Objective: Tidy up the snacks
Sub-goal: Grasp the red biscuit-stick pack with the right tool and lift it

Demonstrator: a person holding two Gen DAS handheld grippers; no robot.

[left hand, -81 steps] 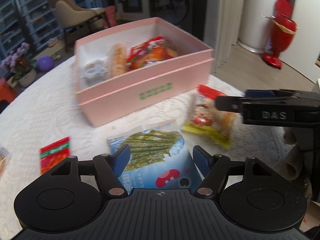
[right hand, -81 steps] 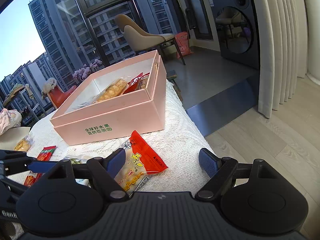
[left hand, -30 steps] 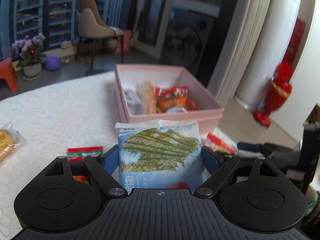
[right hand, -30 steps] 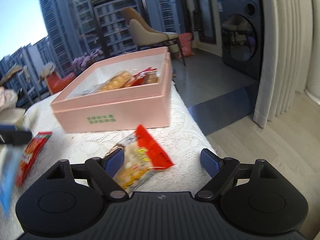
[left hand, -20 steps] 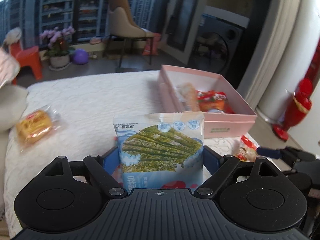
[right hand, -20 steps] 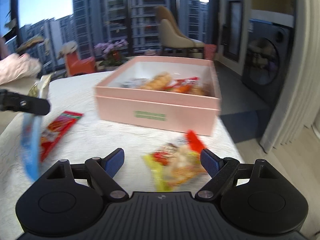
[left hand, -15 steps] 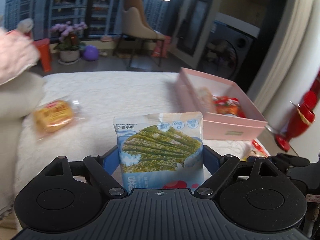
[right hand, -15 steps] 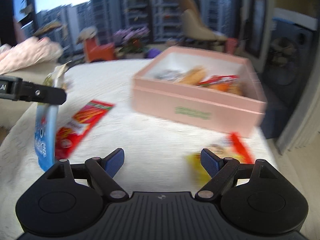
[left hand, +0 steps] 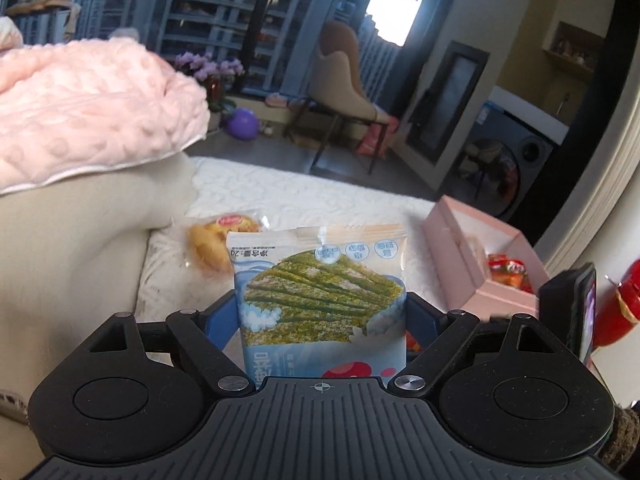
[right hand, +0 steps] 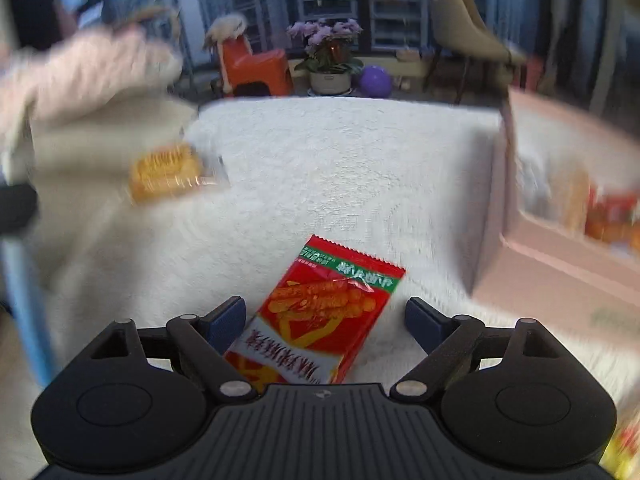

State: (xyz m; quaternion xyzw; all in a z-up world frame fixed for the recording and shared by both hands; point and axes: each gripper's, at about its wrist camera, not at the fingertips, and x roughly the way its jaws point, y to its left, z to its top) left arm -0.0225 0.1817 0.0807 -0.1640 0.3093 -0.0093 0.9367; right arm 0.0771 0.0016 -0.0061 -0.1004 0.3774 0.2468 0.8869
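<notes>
Seaweed packet (left hand: 320,300) stands upright in left tongs (left hand: 319,314).

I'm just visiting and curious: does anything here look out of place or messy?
Yes. A red snack packet lies askew on the white tablecloth, and a wrapped pastry sits far from the pink box, where other snacks are already packed.

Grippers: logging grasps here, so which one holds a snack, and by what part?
The left gripper clamps the seaweed snack bag by its lower side edges; the right gripper holds nothing.
</notes>
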